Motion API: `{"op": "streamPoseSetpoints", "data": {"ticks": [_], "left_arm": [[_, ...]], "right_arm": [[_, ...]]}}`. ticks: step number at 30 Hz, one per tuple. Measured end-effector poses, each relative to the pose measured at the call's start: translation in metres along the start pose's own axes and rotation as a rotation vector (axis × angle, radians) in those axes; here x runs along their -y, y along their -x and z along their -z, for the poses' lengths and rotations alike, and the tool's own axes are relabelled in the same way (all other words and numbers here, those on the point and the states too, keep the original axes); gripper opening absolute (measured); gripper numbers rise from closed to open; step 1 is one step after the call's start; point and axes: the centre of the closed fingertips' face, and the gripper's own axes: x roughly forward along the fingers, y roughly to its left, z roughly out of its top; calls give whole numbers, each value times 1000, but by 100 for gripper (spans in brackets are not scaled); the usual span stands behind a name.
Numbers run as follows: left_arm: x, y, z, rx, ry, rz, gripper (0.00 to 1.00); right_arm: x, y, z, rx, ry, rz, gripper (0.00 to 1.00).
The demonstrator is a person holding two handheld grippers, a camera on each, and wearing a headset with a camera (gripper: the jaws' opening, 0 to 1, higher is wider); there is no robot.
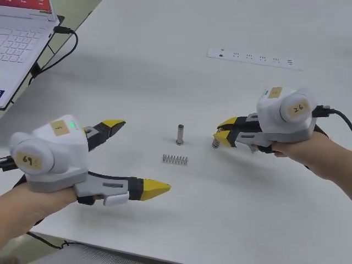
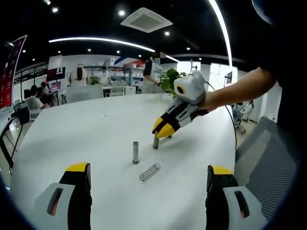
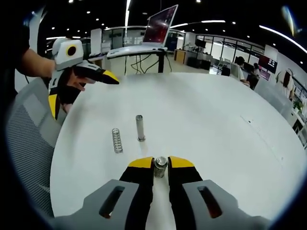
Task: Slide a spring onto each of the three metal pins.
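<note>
A bare metal pin stands upright in the middle of the white table. Just in front of it a loose spring lies flat. My right gripper is shut on a second pin with a spring around it, low at the table surface to the right of the bare pin. My left gripper hovers left of the loose spring, open wide, nothing between its fingers.
A white power strip lies at the back right. At the far left corner a laptop sits with a black cable running from it. The table's near edge runs just below my left hand.
</note>
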Motion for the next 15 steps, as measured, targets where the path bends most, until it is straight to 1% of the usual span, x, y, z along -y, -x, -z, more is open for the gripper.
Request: {"op": "streamPoseSetpoints", "data": {"ticks": [2, 4, 13, 15], "left_arm": [[0, 1, 0, 1, 0, -1, 98], [0, 1, 0, 1, 2, -1, 98], [1, 2, -2, 1, -1, 1, 98], [2, 1, -2, -1, -5, 1, 98]], "right_arm": [[2, 0, 2, -6, 4, 12, 16], [2, 2, 2, -1, -14, 16, 18], [-3, 6, -4, 33, -33, 9, 19], [-3, 6, -3, 29, -29, 11, 18]]}}
